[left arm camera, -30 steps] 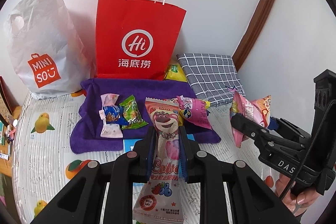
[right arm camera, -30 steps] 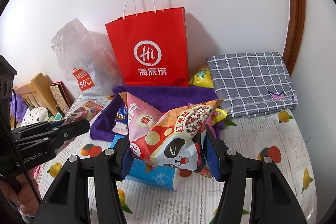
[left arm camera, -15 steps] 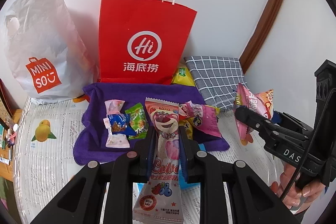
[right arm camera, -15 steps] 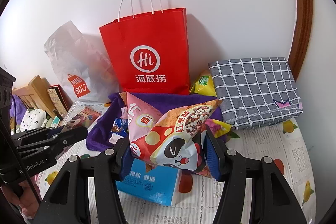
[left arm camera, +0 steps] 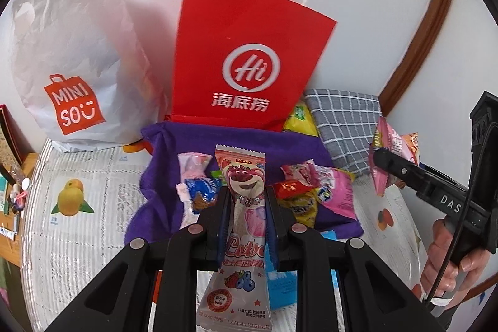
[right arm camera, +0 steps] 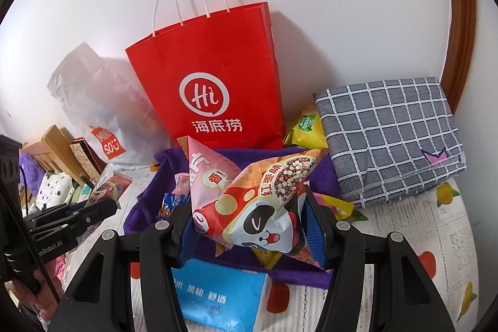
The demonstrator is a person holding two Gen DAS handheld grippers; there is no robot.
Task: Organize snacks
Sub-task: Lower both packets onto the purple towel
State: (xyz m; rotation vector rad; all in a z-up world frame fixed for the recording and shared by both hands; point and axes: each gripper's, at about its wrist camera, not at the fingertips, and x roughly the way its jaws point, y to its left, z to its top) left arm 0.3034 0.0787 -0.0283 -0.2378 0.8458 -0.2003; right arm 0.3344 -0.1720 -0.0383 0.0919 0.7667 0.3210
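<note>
Red paper shopping bag (left arm camera: 249, 64) with white handles stands at the tabletop's (left arm camera: 77, 238) far edge, against the wall. Purple cloth (left arm camera: 162, 198) lies before it, strewn with small wrapped snacks. Right tool (right arm camera: 249, 226), jaws wide, clamps a puffy pink-and-orange snack bag (right arm camera: 258, 201). Left tool (left arm camera: 247, 220), jaws narrow, clamps a slim pink bear-printed snack packet (left arm camera: 242, 185).

Fruit-print tablecloth (right arm camera: 435, 226), purple cloth (left arm camera: 162, 176), grey checked cloth (right arm camera: 389, 129), blue packet (right arm camera: 218, 297)
</note>
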